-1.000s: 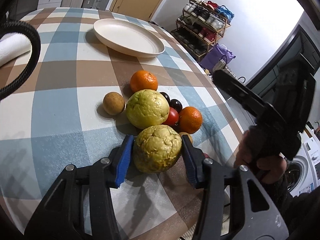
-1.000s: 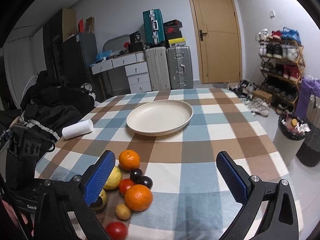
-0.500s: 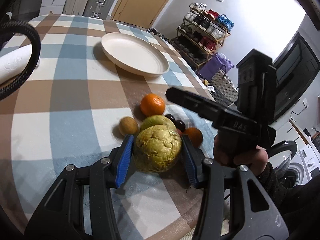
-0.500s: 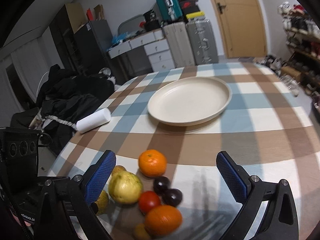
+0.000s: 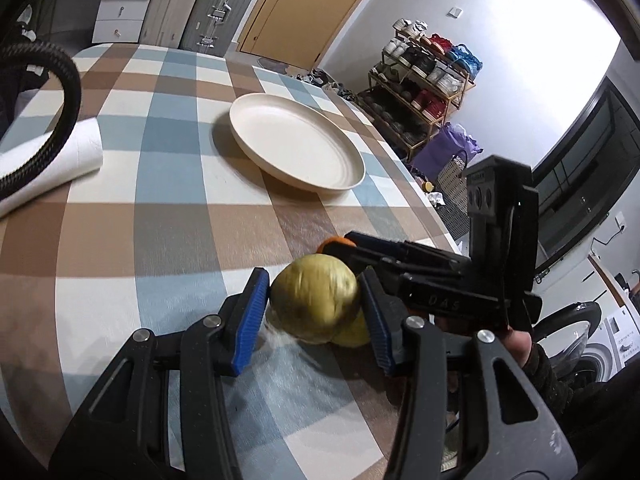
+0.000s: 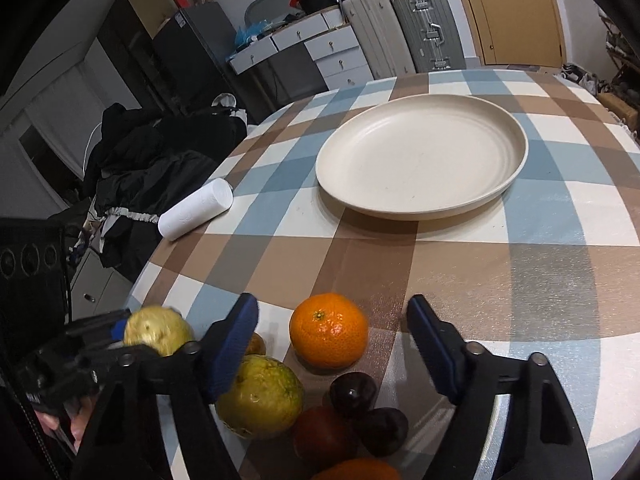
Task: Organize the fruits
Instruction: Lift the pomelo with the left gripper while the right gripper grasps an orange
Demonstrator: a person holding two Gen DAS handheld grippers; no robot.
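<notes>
Checked tablecloth [image 6: 460,272] lies bare between the fruit pile and the cream plate [image 6: 420,160]. Left gripper [image 5: 316,312] clenches a roundish golden fruit [image 5: 314,300]; right gripper [image 6: 332,344] gapes around an upright orange [image 6: 328,334].

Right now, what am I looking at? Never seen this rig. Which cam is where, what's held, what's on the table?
There is no robot arm: a person holds one two-finger gripper in each hand, and each carries a fisheye camera that looks along its fingers.

In the left wrist view, the left gripper is shut on a bumpy yellow-green fruit. The right gripper's black body crosses just behind it.

In the right wrist view, the right gripper is open, with an orange between its blue pads and nothing gripped.

On the checked tablecloth lie a cream plate with nothing on it, a white paper roll, a second yellow-green fruit, dark plums and a red fruit.
</notes>
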